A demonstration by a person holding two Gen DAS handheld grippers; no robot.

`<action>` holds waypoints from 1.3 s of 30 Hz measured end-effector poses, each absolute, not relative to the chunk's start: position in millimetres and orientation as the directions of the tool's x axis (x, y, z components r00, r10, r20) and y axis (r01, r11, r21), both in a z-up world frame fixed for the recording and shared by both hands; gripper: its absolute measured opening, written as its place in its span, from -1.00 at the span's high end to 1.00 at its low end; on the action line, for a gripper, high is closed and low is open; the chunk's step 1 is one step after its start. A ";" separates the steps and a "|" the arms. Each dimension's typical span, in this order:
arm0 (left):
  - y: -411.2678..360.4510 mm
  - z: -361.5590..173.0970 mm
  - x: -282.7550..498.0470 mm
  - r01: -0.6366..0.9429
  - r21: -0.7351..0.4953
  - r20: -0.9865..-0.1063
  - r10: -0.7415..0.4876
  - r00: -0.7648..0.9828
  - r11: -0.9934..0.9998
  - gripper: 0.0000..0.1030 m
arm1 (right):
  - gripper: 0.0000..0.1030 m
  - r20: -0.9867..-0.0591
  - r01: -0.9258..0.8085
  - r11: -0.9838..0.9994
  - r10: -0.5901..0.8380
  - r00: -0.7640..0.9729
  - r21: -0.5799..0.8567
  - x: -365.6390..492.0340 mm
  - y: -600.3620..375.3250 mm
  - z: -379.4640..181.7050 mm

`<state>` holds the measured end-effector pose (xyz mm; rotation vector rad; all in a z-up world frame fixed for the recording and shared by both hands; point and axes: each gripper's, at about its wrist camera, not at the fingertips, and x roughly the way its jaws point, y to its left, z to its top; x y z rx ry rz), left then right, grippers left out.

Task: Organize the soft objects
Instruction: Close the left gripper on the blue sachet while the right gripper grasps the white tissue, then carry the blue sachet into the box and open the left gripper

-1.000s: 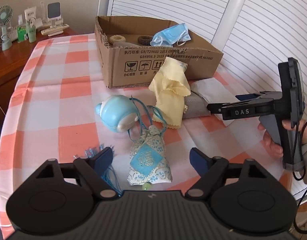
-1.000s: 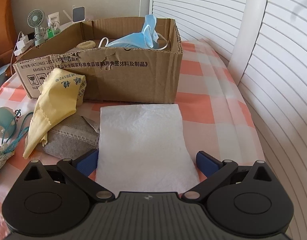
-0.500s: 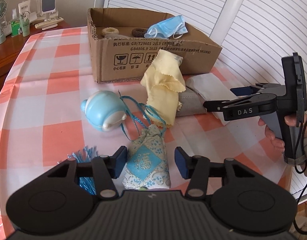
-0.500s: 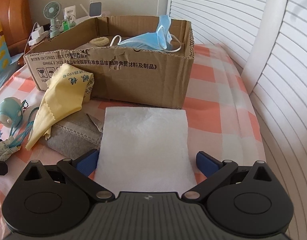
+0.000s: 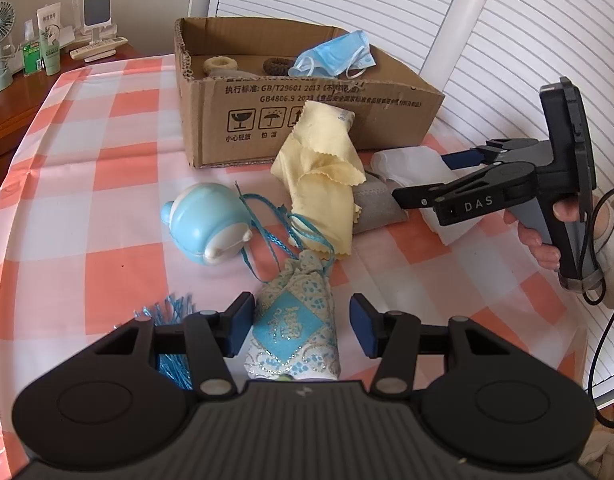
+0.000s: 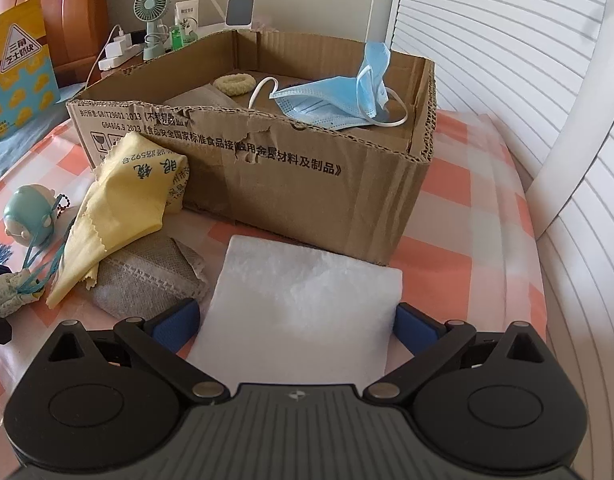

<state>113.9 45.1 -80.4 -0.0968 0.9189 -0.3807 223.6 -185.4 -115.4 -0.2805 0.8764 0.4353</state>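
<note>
We see a blue-and-white embroidered sachet [image 5: 293, 328] on the checked cloth between our left gripper [image 5: 301, 330]'s part-open pads, not visibly squeezed; right gripper [image 6: 295, 318] wide open around a white towel [image 6: 303, 304]; box [image 6: 307, 184] printed "GB4806.9".

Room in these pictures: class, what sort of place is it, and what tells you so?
Probably a home bedroom. A checked cloth covers the surface, louvred white doors stand behind, and a desk fan and toiletries sit on wooden furniture.

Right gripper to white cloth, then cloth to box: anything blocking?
Nothing visible. The white cloth lies between the open right gripper fingers, and the cardboard box stands directly behind it with its top open.
</note>
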 end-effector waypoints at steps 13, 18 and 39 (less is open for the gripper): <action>48.0 -79.4 113.5 0.282 -0.233 -0.760 -0.355 0.545 0.931 0.23 | -0.10 -0.784 -0.480 0.874 0.246 0.570 -0.075 191.9 -186.4 -102.5; 47.5 -78.8 111.3 0.290 -0.218 -0.767 -0.348 0.540 0.932 0.23 | -0.29 -0.791 -0.485 0.866 0.213 0.574 -0.119 189.9 -182.9 -101.2; 43.2 -62.2 103.1 0.352 -0.178 -0.765 -0.355 0.538 0.919 0.41 | 0.48 -0.769 -0.436 0.894 0.209 0.604 -0.099 180.4 -191.7 -82.3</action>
